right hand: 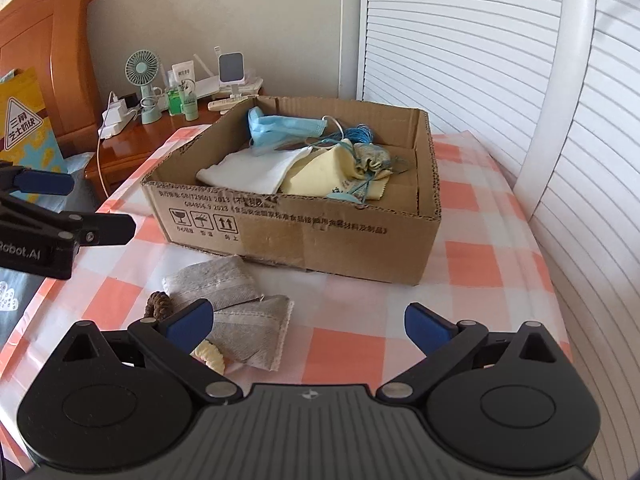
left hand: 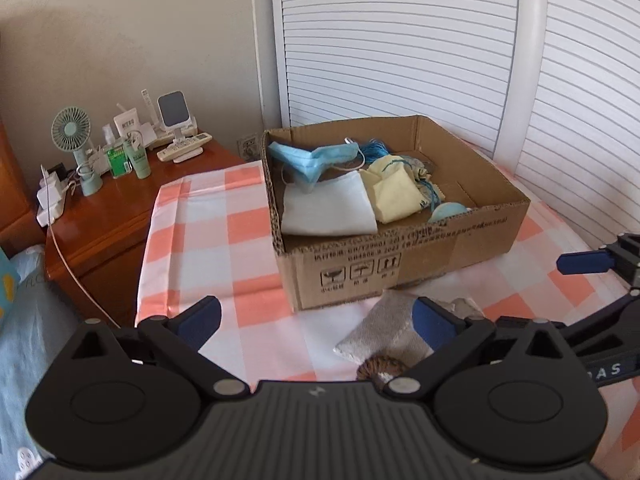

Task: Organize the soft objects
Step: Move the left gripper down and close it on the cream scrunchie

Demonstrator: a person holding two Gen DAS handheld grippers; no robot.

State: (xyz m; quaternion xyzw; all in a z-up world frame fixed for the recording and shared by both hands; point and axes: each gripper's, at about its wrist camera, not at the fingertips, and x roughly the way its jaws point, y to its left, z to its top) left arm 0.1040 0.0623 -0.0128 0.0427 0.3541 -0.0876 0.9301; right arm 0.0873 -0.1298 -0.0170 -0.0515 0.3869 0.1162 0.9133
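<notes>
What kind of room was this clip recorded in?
Most likely a bedroom. A wooden headboard stands beside a wooden nightstand crowded with a small fan and toiletries, and white louvered closet doors stand behind the checkered-cloth surface holding the cardboard box.

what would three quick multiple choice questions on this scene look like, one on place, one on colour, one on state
1. Where does the grey cloth lie?
A. inside the cardboard box
B. on the checked tablecloth in front of the box
C. on the wooden nightstand

2. What colour is the face mask in the cardboard box?
A. blue
B. red
C. black

3. How does the right hand-held gripper stand?
A. shut on the grey cloth
B. shut on the face mask
C. open, holding nothing

Answers:
1 B: the cloth rests on the checked tablecloth, outside the box's near wall.
2 A: the mask at the back of the box is light blue.
3 C: its fingers are spread wide with only tablecloth between them.
</notes>
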